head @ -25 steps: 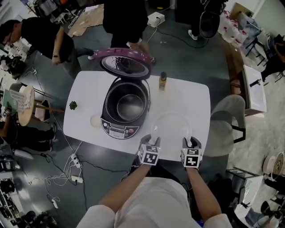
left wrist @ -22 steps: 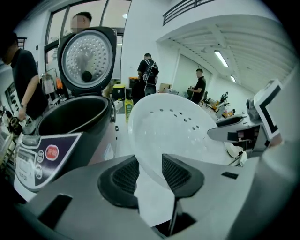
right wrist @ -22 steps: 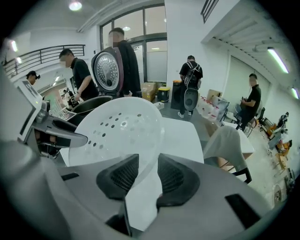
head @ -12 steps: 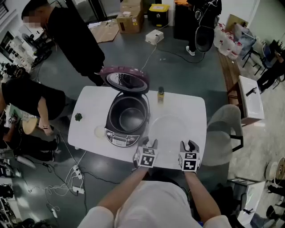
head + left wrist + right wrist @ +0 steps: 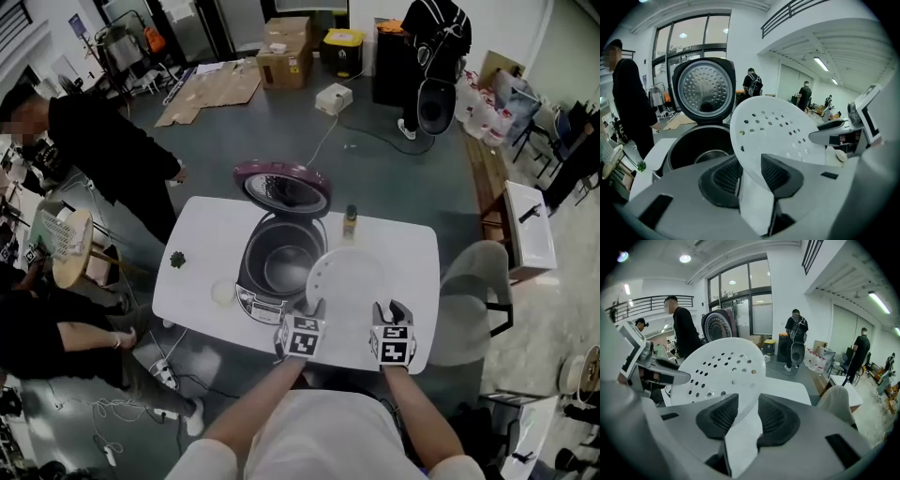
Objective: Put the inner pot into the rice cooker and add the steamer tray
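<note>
Looking down from the head view, the left gripper (image 5: 312, 307) and the right gripper (image 5: 390, 309) are both clamping the near rim of the steamer tray (image 5: 352, 274), one at each side of that rim, so the white disc is extending forward from the jaws and hanging above the table (image 5: 202, 253). The rice cooker (image 5: 251, 298) is standing ahead and to the left of both grippers with its lid (image 5: 281, 185) raised at the far side, and the inner pot (image 5: 284, 267) is already sitting in the body. The tray's left edge is overlapping the cooker's right rim in this view, so the tray is lying to the right of the opening, not centred over it. The left gripper is the nearer one to the opening. In the left gripper view, the jaws are closing partway onto the tray's rim with both pads (image 5: 723, 177) pressing on it, and the perforated tray (image 5: 773, 124) is rising tilted out of the grip. The open pot (image 5: 708, 157) is showing forward and left of the jaws, beside the tray's left edge. In the right gripper view, the jaws are likewise gripping the rim, and the tray (image 5: 723, 369) is leaning up and to the left of them. The cooker body is hidden behind the tray here and only the lid (image 5: 720, 325) is showing beyond it. The coming move is therefore judged to be a carry forward and to the left, with levelling of the tray before lowering.
</note>
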Tool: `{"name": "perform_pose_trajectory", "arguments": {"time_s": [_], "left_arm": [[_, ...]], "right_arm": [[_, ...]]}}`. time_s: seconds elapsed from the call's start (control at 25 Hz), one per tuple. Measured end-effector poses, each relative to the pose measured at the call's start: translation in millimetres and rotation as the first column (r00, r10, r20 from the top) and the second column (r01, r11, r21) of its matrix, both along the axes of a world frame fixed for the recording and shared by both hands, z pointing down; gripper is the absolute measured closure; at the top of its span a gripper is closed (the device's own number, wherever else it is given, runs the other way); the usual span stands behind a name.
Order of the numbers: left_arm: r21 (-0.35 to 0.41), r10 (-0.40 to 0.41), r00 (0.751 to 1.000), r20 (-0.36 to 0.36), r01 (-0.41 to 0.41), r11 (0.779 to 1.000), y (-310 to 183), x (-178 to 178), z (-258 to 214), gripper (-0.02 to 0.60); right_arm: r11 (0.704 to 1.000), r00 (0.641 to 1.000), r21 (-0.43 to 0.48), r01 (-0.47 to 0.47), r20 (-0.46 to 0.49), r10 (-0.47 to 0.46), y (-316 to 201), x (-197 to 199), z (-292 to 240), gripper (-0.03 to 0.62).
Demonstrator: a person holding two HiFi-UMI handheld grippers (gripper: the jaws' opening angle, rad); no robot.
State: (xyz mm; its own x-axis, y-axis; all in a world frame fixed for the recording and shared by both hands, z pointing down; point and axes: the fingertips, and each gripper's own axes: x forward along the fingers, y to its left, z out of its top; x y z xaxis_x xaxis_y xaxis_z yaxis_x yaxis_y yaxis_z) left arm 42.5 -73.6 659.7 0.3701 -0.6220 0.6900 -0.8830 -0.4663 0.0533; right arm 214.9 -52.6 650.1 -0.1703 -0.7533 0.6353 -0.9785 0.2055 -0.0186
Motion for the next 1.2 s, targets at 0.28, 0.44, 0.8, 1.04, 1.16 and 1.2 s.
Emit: {"name": "perform_pose_trajectory", "arguments": {"time_s": [0.28,0.44,0.8,1.04,1.16,1.2], "left_arm": [[0.004,-0.016,1.000,-0.018,0.016,1.000,-20.4,-42.8,-14.1,0.434],[0.014,-0.019,1.000,-0.018,0.019,1.000,-32.8,-64.7,-17.7,0.436],[0.020,-0.019,1.000,0.003,0.019,1.000,-63.0,-122.2,-23.7,0.431],[0.027,-0.004,1.000,0.029,0.004,1.000,-81.1,-150.1,-19.8,0.426],[0.010,0.008,0.999,0.051,-0.008,1.000,-88.4,-159.0,-11.9,0.420],[0.001,0.012,0.998,0.059,-0.012,1.000,-90.2,-162.4,-7.9,0.417]], "right_arm": [[1.000,1.000,0.004,0.020,-0.008,-0.020,-18.0,-43.2,-10.4,0.442],[1.000,1.000,0.016,0.024,-0.007,-0.024,-30.3,-65.4,-13.6,0.441],[0.999,0.999,0.015,0.052,-0.007,-0.052,-64.6,-123.7,-19.8,0.441],[0.997,0.997,0.006,0.073,-0.026,-0.073,-82.4,-152.6,-14.2,0.434],[0.997,0.997,-0.017,0.076,-0.031,-0.077,-90.5,-161.3,-7.1,0.433],[0.997,0.996,-0.026,0.077,-0.031,-0.078,-92.7,-164.6,-4.0,0.433]]}}
